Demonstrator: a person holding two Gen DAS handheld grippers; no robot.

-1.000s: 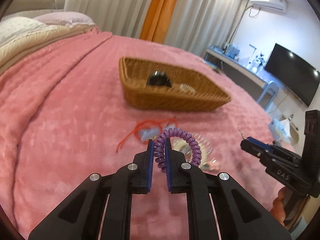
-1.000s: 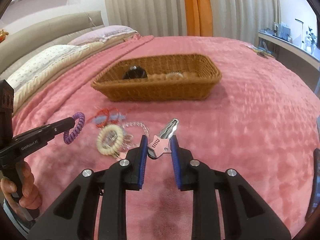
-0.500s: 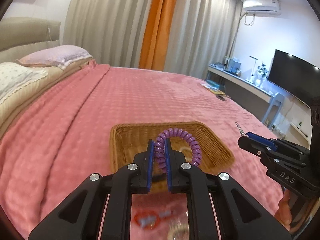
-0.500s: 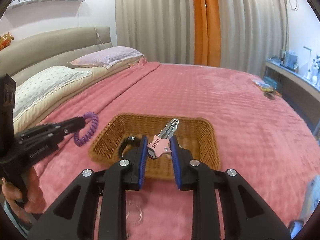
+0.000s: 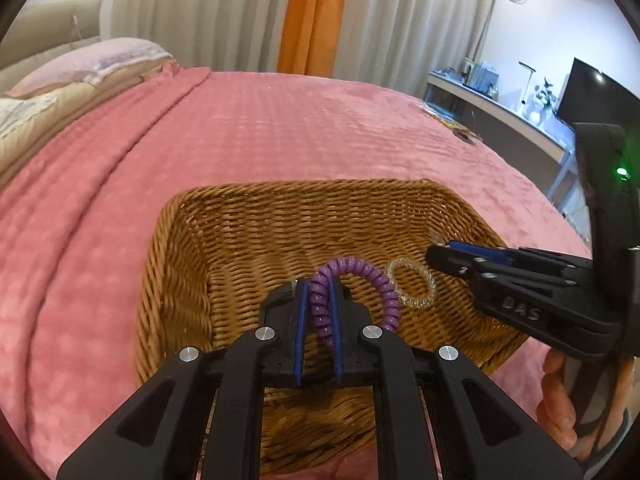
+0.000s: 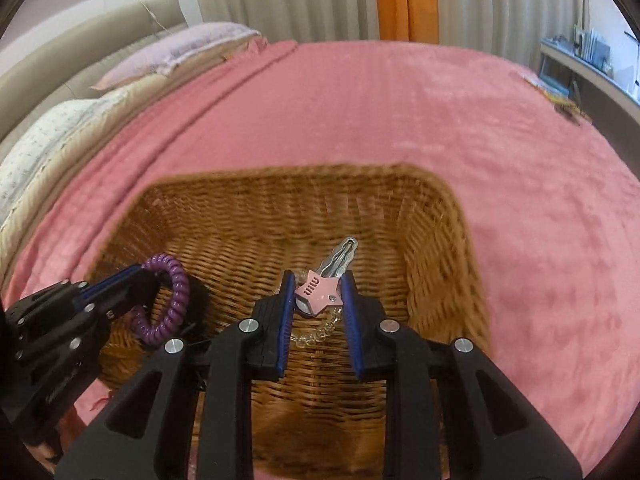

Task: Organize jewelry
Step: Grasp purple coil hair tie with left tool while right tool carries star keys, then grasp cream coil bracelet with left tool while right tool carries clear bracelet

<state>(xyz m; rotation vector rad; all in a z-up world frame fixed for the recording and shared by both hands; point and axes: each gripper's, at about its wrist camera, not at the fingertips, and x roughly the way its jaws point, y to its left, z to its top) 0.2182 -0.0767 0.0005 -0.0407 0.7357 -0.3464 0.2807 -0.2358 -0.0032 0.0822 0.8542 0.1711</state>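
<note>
Now both grippers hang over the brown woven wicker basket (image 5: 248, 216) on the pink bedspread (image 5: 100, 184). Left gripper (image 5: 319, 308), jaws nearly closed, pinches a purple spiral coil bracelet (image 5: 360, 268). Right gripper (image 6: 318, 300), jaws narrowly apart, clamps a pink star-headed hair clip (image 6: 320, 290). Clear beaded bracelet (image 5: 412, 284) lies on basket floor btwn them.

Left gripper (image 5: 319, 300) with jaws closed on a purple coil band (image 5: 356, 280); right gripper (image 6: 318, 292) with jaws clamped on a pink star-headed clip (image 6: 320, 289). Both point forward, side by side, near each other.
</note>
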